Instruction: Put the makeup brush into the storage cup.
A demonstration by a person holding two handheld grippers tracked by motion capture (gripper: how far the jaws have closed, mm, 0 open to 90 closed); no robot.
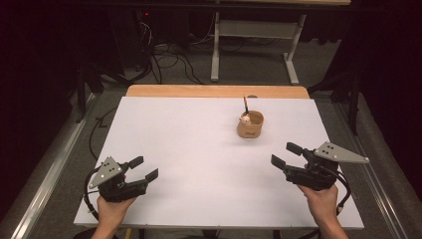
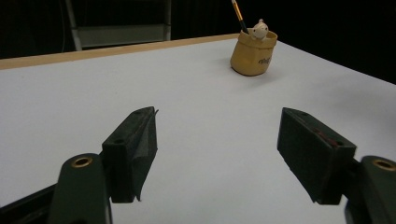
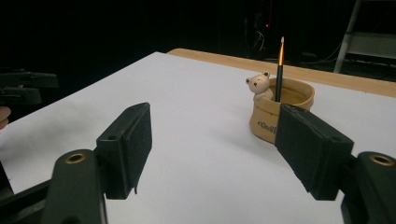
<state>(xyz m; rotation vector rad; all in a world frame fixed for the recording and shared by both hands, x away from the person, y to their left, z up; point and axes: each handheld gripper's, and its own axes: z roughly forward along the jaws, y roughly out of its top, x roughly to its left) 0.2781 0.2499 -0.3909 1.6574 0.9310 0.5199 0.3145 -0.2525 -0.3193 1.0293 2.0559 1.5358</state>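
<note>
Left claw [image 1: 147,168]: held low over the near left part of the bench by a hand [image 1: 112,209], jaws spread wide with nothing between them; it is aimed forward and toward the pot, which suggests a ready pose rather than a grasp. Matte black, blocky pads are seen, with brass-coloured bushings at the arm joints in the left gripper view.

Bench [image 1: 199,149]: covered by a smooth, flat white sheet; a strip of light wood is left bare along the far edge.

Pot [image 1: 250,125]: set on the far right-of-middle part of the bench, well apart from both claws. It is a squat, tan, sack-shaped holder, apparently glazed ceramic, with small lettering on its side and a pale bear figure [image 3: 259,87] perched on its rim.

Pencil [image 3: 279,70]: stood nearly upright inside the pot, leaning on the rim beside the bear; slim, dark, with a lighter upper end.

Right claw [image 1: 287,155]: held over the near right part of the bench, jaws wide and empty. It is the nearer to the pot and turned toward it, so a reach from this side is judged likely.
</note>
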